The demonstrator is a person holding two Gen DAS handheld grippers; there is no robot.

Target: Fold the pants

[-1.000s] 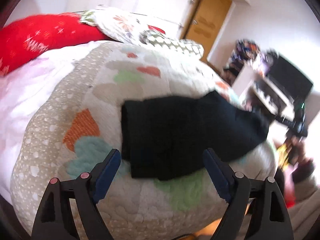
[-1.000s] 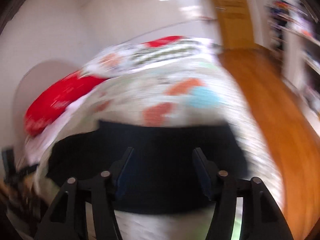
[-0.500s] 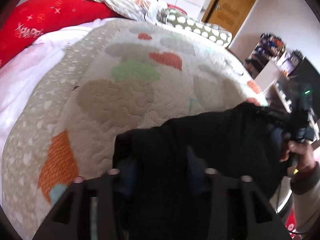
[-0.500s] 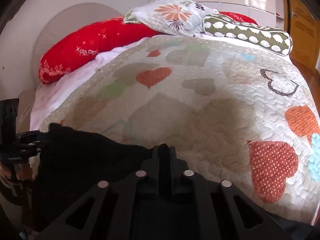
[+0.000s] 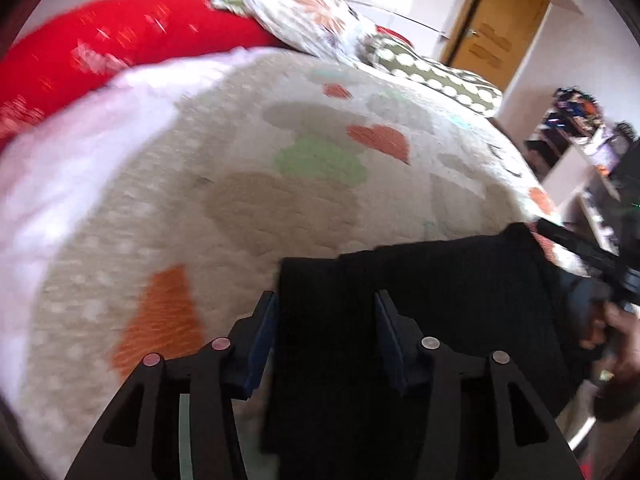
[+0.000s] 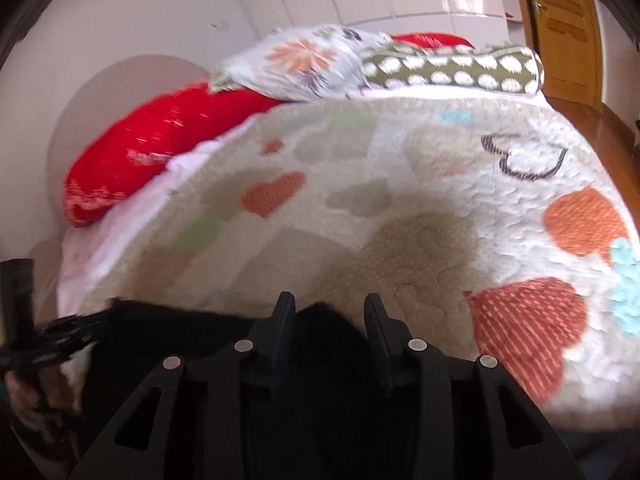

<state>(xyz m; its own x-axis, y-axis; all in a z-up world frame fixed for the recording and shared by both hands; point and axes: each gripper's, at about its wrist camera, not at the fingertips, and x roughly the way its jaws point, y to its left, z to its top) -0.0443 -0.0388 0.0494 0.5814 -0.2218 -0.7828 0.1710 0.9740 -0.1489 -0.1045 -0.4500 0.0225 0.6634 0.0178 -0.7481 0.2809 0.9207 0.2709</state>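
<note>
**Black pants lie at the near edge of a quilted bed, both hand-held grippers parted over them**

The black pants (image 5: 420,300) lie bunched across the near edge of the bed, on a cream quilt (image 5: 248,208) patterned with orange, green and tan hearts. The left hand-held gripper (image 5: 326,330) stands with its blue-padded fingers spread, the dark cloth running between them without being pinched. The right hand-held gripper (image 6: 326,332) is likewise parted, its fingers straddling a raised fold of the pants (image 6: 320,320) near the quilt's edge. In the left wrist view, the person's right hand (image 5: 616,344) shows at the far right, just beside the fabric. At the head of the bed rest a long red pillow (image 6: 160,136), a floral pillow (image 6: 304,60) and a green bolster with white dots (image 6: 452,68). A wooden door (image 5: 496,36) stands behind. Both views are blurred.
</note>
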